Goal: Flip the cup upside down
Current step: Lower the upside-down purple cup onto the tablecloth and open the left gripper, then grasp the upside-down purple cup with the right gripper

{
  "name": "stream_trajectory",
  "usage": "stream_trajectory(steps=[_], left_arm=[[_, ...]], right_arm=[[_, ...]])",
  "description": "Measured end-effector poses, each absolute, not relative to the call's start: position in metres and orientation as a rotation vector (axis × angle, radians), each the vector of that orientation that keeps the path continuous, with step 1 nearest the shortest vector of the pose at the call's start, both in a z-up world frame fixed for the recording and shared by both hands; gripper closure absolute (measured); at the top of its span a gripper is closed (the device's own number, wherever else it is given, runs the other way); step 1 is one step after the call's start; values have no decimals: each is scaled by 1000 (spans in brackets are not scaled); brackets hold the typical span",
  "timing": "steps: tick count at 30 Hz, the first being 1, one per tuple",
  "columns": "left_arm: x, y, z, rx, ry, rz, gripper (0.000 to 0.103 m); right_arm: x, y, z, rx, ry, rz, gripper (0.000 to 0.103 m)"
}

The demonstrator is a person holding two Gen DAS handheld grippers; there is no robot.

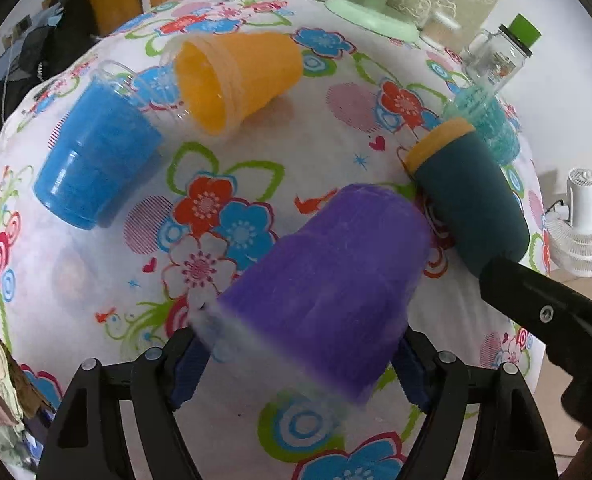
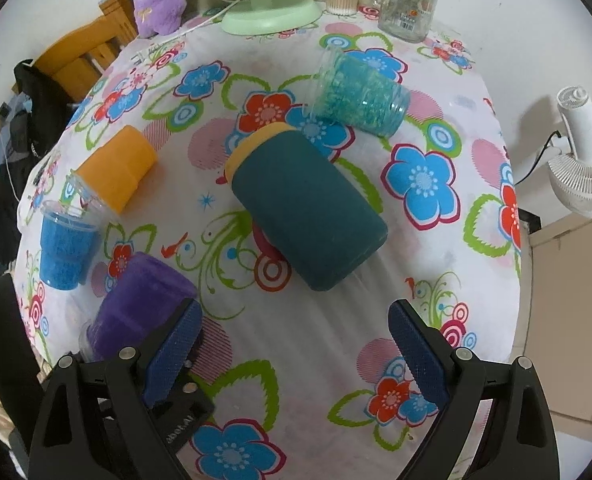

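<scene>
My left gripper [image 1: 299, 364] is shut on a purple cup [image 1: 327, 276] and holds it tilted above the flowered tablecloth, its clear rim toward me; the cup is motion-blurred. It also shows in the right wrist view [image 2: 140, 304]. My right gripper [image 2: 296, 356] is open and empty, its blue pads [image 2: 415, 356] wide apart just short of a dark teal cup with a yellow rim [image 2: 307, 208] that lies on its side. That teal cup also shows in the left wrist view [image 1: 467, 196].
An orange cup [image 1: 236, 80] lies on its side. A blue cup [image 1: 96, 156] stands upright. A clear teal beaded cup [image 2: 359, 92] lies on its side. A green fan base [image 2: 272, 16], glass jar [image 2: 409, 4] and purple plush [image 2: 158, 0] line the table's far edge.
</scene>
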State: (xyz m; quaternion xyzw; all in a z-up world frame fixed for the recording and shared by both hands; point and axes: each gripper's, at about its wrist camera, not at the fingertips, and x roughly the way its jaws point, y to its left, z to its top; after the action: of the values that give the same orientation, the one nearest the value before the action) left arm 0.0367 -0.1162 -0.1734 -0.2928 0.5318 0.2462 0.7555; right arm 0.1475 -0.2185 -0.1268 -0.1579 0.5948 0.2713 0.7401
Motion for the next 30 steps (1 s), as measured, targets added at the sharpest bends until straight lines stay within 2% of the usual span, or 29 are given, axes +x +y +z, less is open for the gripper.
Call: stream_trajectory(steps=[1, 5, 19, 30], left_arm=[[36, -116, -174, -645, 1159, 535, 13], [38, -119, -164, -583, 1151, 543, 5], [36, -90, -90, -289, 1178, 341, 3], [40, -48, -99, -99, 1263, 170, 3]], right_arm=[[146, -218, -127, -345, 1305, 594, 6], [143, -219, -125, -327, 1310, 591, 7], [119, -209, -94, -75, 1353, 521, 7], [105, -189, -109, 73, 1384, 344, 7]])
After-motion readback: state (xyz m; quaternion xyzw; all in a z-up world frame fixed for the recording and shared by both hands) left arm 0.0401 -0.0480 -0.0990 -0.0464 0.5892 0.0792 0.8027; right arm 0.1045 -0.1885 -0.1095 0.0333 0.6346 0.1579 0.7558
